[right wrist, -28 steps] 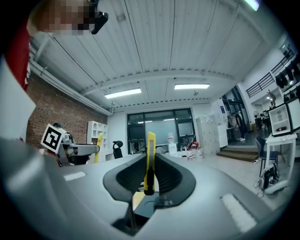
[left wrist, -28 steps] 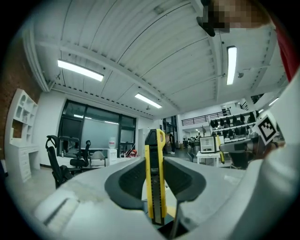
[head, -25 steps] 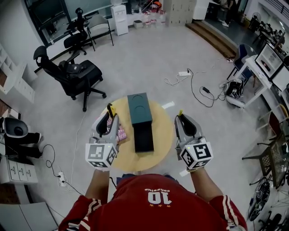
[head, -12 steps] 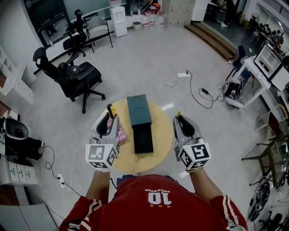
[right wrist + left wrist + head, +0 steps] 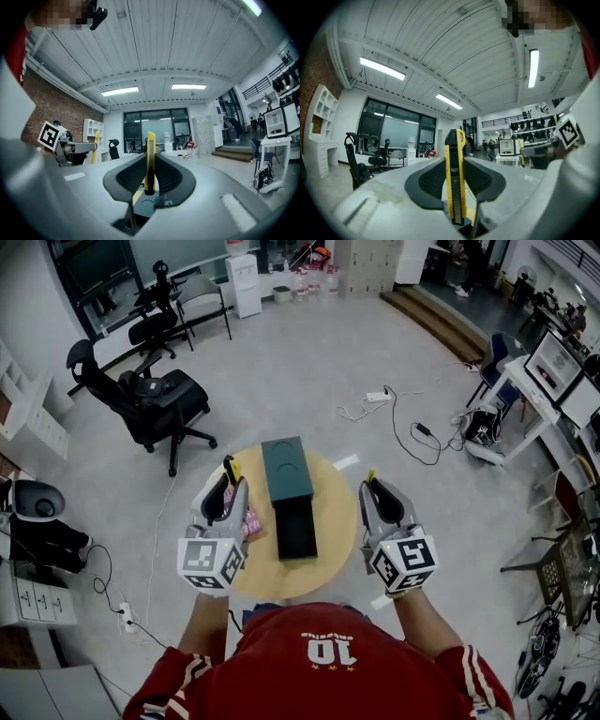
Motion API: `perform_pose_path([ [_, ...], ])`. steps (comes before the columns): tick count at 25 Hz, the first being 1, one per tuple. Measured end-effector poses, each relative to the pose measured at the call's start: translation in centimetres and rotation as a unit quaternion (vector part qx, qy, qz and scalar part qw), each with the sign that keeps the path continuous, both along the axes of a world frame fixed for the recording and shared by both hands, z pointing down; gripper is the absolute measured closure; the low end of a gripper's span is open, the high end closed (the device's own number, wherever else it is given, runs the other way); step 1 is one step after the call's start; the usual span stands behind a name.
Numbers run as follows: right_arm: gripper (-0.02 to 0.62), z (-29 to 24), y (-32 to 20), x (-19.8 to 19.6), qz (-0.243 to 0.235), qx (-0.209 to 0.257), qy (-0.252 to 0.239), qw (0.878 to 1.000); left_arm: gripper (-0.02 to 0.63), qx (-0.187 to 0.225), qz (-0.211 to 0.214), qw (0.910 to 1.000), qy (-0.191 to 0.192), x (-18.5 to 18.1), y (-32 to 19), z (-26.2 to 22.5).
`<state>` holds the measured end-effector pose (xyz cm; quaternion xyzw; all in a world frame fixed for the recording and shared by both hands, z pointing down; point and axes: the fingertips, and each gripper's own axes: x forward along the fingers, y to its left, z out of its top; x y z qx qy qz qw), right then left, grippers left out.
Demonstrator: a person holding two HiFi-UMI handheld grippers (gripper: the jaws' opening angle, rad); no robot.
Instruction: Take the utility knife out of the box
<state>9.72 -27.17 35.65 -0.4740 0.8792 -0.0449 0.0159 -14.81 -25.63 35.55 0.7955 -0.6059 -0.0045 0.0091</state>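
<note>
Left gripper view: knife (image 5: pixel 455 180) between jaws

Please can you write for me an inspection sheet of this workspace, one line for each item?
Surface: round wooden table.
Job's things: dark green box, drawer pulled out; yellow-black knife and yellow knife, both outside it.
Clutter: pink packet left of the box.
Grippers: left gripper shut on the yellow-black knife; right gripper shut on the yellow knife.
Cables: white power strip and loose cables on the floor.
Surroundings: black office chairs left, desks with monitors right.
</note>
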Motion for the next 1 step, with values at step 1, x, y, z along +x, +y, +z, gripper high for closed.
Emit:
perform_pose_path([
  [1, 0.546, -0.03, -0.03, 0.03, 0.001, 0.001, 0.0, 1.0, 0.478, 0.0, 0.002, 1.0, 0.001, -0.02, -0.02, 0.03],
])
